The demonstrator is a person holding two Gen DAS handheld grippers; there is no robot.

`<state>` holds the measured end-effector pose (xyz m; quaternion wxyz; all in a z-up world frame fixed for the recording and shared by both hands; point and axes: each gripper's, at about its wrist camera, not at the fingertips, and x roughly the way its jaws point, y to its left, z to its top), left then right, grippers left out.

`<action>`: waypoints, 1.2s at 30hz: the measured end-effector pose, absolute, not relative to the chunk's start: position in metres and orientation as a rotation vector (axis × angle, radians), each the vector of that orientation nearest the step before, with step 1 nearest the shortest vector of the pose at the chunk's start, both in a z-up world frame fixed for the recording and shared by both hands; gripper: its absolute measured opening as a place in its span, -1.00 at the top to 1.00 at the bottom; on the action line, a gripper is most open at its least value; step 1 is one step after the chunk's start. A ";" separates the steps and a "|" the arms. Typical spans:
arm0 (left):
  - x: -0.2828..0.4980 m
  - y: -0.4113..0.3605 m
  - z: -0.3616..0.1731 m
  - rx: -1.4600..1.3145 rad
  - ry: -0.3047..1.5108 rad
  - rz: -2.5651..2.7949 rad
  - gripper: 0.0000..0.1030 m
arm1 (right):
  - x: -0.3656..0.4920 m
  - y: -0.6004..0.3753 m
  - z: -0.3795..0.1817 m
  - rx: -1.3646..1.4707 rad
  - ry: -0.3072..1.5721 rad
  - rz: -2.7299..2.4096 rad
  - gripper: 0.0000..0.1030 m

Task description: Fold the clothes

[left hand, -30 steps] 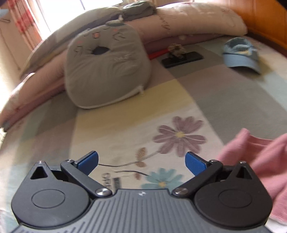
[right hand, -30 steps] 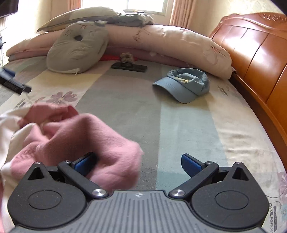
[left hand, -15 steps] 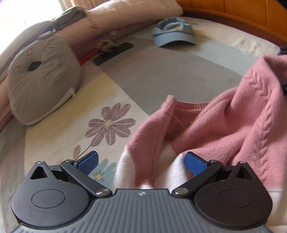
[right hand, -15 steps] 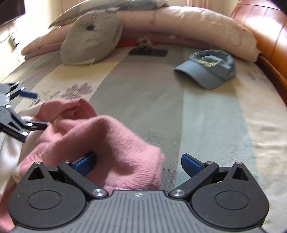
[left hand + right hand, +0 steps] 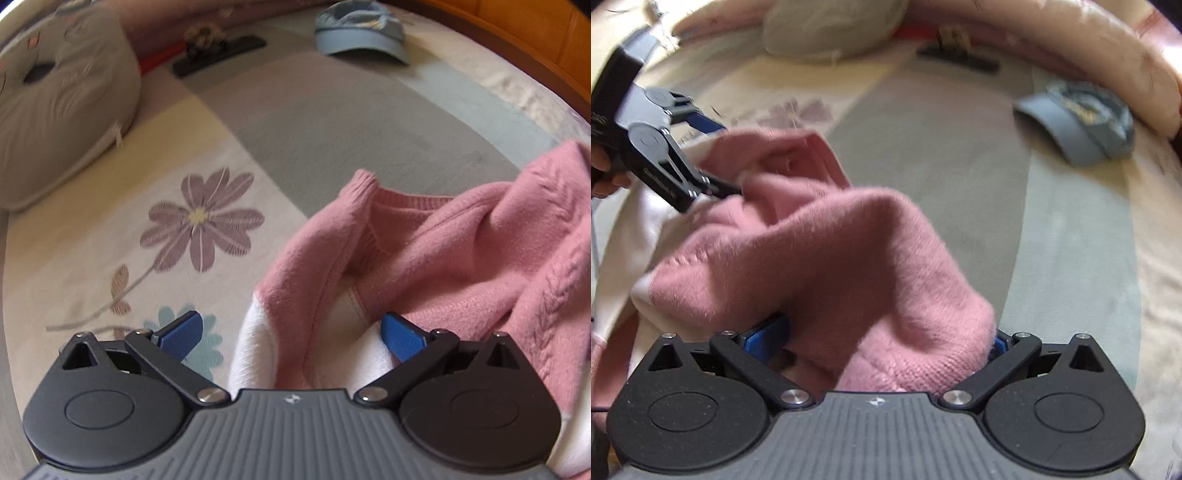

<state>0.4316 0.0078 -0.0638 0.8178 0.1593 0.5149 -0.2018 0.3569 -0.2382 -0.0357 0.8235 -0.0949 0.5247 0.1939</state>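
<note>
**Pink sweater bunched on bed, both grippers at it**

Landmark: pink-and-white sweater (image 5: 461, 251), lying crumpled on the patchwork floral bedspread (image 5: 332, 122).

Left gripper (image 5: 291, 332): jaws spread wide. White hem and a pink fold of the sweater sit between the blue pads (image 5: 400, 338); the right pad touches fabric, the left pad is clear of it, over the bedspread. Nothing clamped. In the right wrist view the left gripper (image 5: 713, 155) stands at the sweater's far left edge, fingers either side of a pink fold; part of a hand (image 5: 605, 173) shows behind it.

Right gripper (image 5: 882, 341): jaws wide apart, a thick mound of the sweater (image 5: 849, 258) filling the gap and covering most of both pads. Fabric rests between them; no pinch visible.

Beyond the sweater: blue cap (image 5: 1082, 125) to its right, grey cat-face cushion (image 5: 55, 99) to its far left, a dark flat object (image 5: 218, 55) between those two, too blurred to identify. Pink rolled quilt (image 5: 1071, 51) behind all.
</note>
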 end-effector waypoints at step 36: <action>0.402 0.031 -0.037 0.285 1.292 -0.066 -0.97 | 0.328 -0.261 -0.003 0.207 1.377 -0.095 -1.00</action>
